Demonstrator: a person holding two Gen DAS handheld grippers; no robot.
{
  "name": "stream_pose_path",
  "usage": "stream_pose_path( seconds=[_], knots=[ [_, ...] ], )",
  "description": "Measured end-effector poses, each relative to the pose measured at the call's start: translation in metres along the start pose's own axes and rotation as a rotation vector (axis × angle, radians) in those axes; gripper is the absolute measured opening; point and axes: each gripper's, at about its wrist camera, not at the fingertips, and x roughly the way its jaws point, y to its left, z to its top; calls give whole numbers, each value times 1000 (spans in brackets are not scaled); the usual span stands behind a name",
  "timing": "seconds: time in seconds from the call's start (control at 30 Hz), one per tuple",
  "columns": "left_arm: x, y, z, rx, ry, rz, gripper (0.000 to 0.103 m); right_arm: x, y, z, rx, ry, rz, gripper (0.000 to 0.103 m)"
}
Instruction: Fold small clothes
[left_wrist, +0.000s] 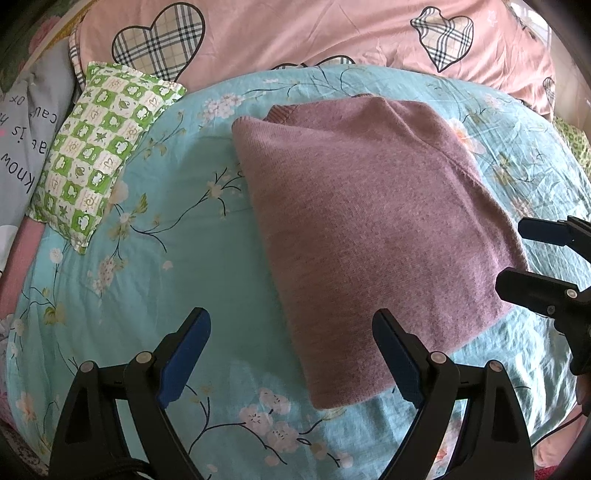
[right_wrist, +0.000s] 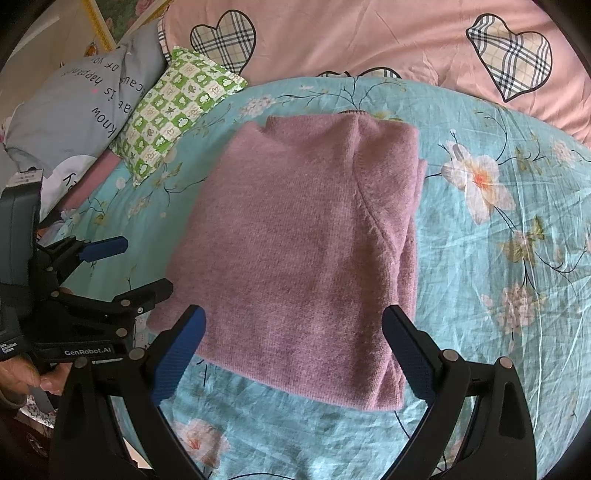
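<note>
A mauve knitted sweater (left_wrist: 369, 229) lies folded into a rectangle on the teal floral bedsheet (left_wrist: 166, 258); it also shows in the right wrist view (right_wrist: 306, 251). My left gripper (left_wrist: 291, 328) is open and empty, held above the sweater's near left edge; it also shows at the left of the right wrist view (right_wrist: 144, 264). My right gripper (right_wrist: 295, 325) is open and empty above the sweater's near edge; it also shows at the right of the left wrist view (left_wrist: 508, 251).
A green checked small pillow (left_wrist: 96, 155) lies at the sheet's far left. A grey lettered pillow (right_wrist: 74, 107) lies beyond it. A pink quilt with plaid hearts (left_wrist: 295, 33) runs along the back.
</note>
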Motion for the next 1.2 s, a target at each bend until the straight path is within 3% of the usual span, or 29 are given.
stream_pose_path(
  seconds=[1.2],
  knots=[
    [-1,-2,7,1,0,-5,90,-9,-13,3,47,-21,4,96]
  ],
)
